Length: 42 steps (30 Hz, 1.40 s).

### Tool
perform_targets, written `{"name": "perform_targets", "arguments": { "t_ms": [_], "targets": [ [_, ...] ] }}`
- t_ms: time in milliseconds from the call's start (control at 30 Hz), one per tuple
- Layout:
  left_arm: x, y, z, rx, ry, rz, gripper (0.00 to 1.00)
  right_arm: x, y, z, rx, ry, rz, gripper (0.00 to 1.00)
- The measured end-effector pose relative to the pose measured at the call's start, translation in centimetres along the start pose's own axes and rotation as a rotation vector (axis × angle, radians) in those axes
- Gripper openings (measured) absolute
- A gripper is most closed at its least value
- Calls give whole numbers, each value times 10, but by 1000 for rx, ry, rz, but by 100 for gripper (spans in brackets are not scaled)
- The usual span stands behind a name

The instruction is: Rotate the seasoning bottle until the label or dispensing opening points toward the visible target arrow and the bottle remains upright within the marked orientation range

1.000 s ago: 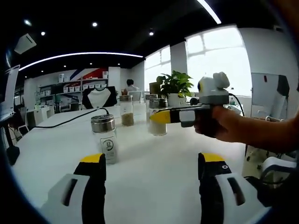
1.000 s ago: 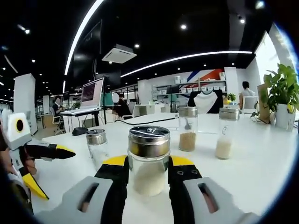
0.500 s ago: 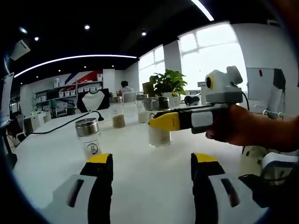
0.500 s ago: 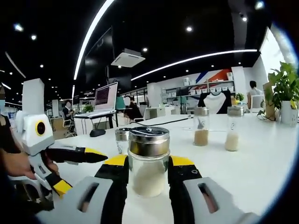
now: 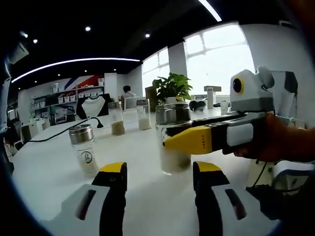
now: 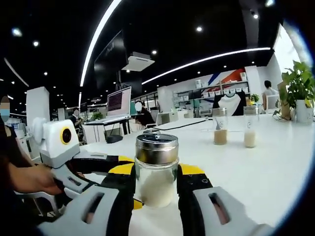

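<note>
A glass seasoning bottle with a chrome lid and white grains stands upright on the white table. My right gripper is shut on its body, one yellow-tipped finger on each side. In the left gripper view the same bottle stands just ahead of my open left gripper, and the right gripper's yellow finger crosses its front. In the right gripper view the left gripper comes in from the left, its tips close beside the bottle.
A second labelled bottle stands to the left on the table. Two more bottles stand farther back, near a potted plant. A black cable crosses the far tabletop. A person's hand holds the left gripper.
The left gripper has come closer to the held bottle and its jaws have narrowed a little. The right gripper has kept its grip while its view swung toward the left gripper.
</note>
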<state>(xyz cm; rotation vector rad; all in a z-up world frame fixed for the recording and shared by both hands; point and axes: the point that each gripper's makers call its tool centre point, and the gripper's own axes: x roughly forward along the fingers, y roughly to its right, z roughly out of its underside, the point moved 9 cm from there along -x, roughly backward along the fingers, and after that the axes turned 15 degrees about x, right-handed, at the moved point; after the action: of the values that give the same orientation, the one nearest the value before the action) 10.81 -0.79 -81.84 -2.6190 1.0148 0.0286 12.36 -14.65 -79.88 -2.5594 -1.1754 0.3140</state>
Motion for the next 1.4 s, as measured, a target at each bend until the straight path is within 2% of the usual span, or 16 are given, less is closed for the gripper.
{"name": "perform_targets", "arguments": {
  "t_ms": [133, 200, 333, 400, 500, 667, 733, 833, 967, 1067, 1133, 1200, 1233, 1300, 1333, 1400],
  "targets": [
    [-7, 3, 2, 11, 5, 5, 56, -4, -11, 1, 6, -5, -82, 31],
    [-12, 5, 2, -5, 40, 30, 55, -6, -18, 3, 30, 6, -147, 31],
    [-18, 7, 2, 5, 66, 67, 53, -7, -23, 8, 67, 6, -213, 31],
    [-20, 8, 3, -42, 86, 92, 51, -8, -26, 8, 69, 10, -221, 31],
    [-23, 10, 2, -27, 112, 106, 48, -8, -30, 8, 70, 13, -236, 31],
    [-24, 11, 4, -44, 127, 130, 44, -5, -40, 10, 16, -2, -253, 31],
    [-26, 13, 3, -59, 129, 154, 37, -5, -44, 10, 11, 0, -256, 31],
    [-32, 18, -3, -40, 147, 129, 37, -7, -52, 7, 18, 21, -289, 32],
    [-36, 18, -4, -7, 163, 80, 36, -6, -57, 7, 2, 27, -277, 33],
    [-35, 16, -3, 23, 125, 20, 36, -3, -57, 4, -73, 23, -191, 31],
    [-32, 11, -3, 50, 77, -50, 36, 0, -56, 0, -96, 31, -118, 31],
    [-29, 9, -5, 44, 62, -86, 36, 3, -55, -3, -75, 46, -79, 32],
    [-27, 8, -5, 25, 62, -92, 36, 5, -54, -3, -39, 60, -53, 32],
    [-24, 8, -5, 13, 57, -98, 36, 7, -54, -4, -28, 61, -39, 31],
    [-24, 7, -4, 65, 33, -126, 36, 9, -53, -4, -28, 56, -42, 31],
    [-23, 6, -4, 73, 19, -126, 36, 10, -51, -4, -6, 55, -42, 31]
  ]
}}
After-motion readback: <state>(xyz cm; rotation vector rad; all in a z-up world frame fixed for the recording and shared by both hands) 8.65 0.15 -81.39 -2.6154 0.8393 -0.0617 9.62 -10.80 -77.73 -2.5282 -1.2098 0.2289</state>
